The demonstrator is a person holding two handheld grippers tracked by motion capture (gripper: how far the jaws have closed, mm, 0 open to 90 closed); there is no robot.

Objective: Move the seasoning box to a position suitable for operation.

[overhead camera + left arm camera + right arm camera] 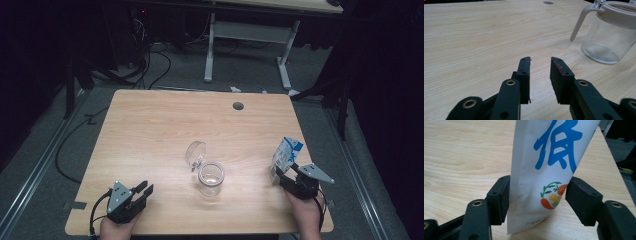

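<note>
Right gripper (537,197) brackets the pouch (549,165), barely touching; squeeze low and level before lifting toward the jar (210,178); left gripper (540,75) half-open, empty

The table (150,125) lies bare across its far half and left side. Near the middle of the front edge a glass jar (210,178) with raised lid blocks passage; a pouch (286,155) stands by the right edge.
</note>
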